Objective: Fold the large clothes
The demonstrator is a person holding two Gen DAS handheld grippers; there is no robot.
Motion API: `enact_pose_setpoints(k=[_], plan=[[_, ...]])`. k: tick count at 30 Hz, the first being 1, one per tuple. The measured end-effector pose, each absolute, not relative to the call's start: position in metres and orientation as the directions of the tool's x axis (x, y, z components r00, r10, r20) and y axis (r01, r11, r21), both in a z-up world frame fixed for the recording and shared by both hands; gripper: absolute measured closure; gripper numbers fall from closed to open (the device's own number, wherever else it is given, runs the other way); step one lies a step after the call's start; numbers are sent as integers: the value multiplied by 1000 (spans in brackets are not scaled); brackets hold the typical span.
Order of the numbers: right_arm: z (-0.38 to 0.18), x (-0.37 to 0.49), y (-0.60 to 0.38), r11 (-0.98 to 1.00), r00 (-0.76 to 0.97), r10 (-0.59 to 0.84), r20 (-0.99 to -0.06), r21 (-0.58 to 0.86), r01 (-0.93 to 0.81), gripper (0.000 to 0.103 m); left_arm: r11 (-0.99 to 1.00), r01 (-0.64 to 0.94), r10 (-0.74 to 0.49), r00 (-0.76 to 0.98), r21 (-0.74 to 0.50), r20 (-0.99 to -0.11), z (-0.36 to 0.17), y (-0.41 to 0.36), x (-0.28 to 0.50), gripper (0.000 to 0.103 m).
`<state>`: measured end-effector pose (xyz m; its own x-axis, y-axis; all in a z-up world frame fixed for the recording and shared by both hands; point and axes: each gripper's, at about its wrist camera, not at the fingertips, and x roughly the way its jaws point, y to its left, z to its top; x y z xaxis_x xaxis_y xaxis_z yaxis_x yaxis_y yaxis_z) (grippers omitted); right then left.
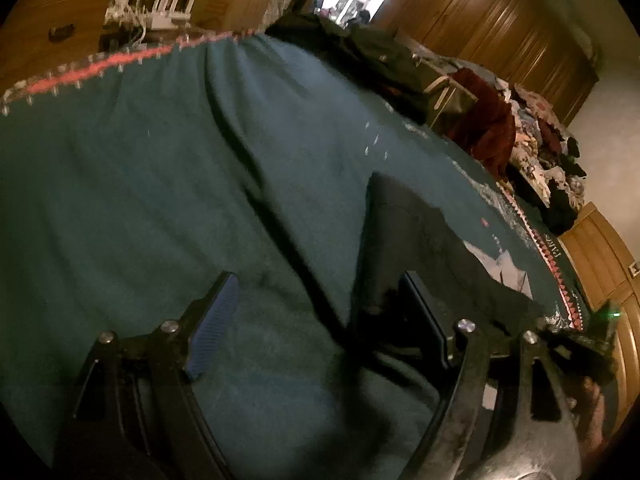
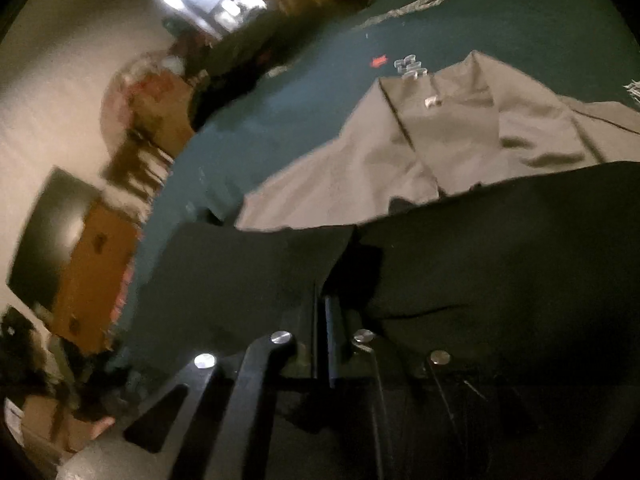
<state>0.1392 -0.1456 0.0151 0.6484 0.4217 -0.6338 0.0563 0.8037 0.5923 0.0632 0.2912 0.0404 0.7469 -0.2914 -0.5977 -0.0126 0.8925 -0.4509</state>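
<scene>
A large dark garment lies on a teal blanket (image 1: 160, 180) spread over a bed. In the right wrist view its grey inside (image 2: 400, 160) shows, with a small label near the collar, and a dark part (image 2: 500, 260) is lifted in front. My right gripper (image 2: 322, 304) is shut on the dark garment's edge. In the left wrist view my left gripper (image 1: 316, 296) is open above the blanket. Its blue-padded left finger (image 1: 216, 316) is free. A dark fold of the garment (image 1: 400, 248) lies by the right finger.
A pile of dark and patterned clothes (image 1: 520, 136) sits at the far side of the bed. Wooden wardrobe doors (image 1: 480, 28) and a wooden dresser (image 2: 92, 264) stand around the bed. The blanket's red patterned border (image 1: 100, 66) marks its edge.
</scene>
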Motion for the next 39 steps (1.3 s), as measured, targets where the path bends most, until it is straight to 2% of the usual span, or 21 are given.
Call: enact_pose_setpoints(k=[5,8,19,22,25,27,31,34,35,39], plan=[[76,104,-179,814,743,381,-550,581,12,98,911,11,-257,797,-412,-547,70,290,60,22],[95,83,-214,815,773,338,-537,578,46,98,926,64,-273,793,-371,-545,79,272,69,22],[72,42,-304,782,768,230,-598,583,220,98,949,240,-316,712,-205,-627,71,188,91,22],[58,48,-311,788,741,238,-628,571,231,98,946,308,-292,686,-97,-666,68,156,92,22],[42,49,-319,781,726,235,-646,570,254,98,931,351,-165,645,97,-746,48,121,97,22],[32,47,-324,769,718,238,-654,579,272,98,913,379,-119,606,153,-787,32,111,101,23],[17,45,-330,766,707,234,-667,575,289,98,907,392,-117,588,155,-800,31,112,96,24],[9,46,-332,764,697,234,-677,572,299,98,936,345,-185,636,62,-749,57,128,90,24],[6,47,-332,761,692,236,-682,573,305,91,941,337,-201,653,42,-730,62,133,90,24],[-1,43,-333,727,688,261,-678,606,322,82,938,345,-224,677,34,-702,74,125,99,24]])
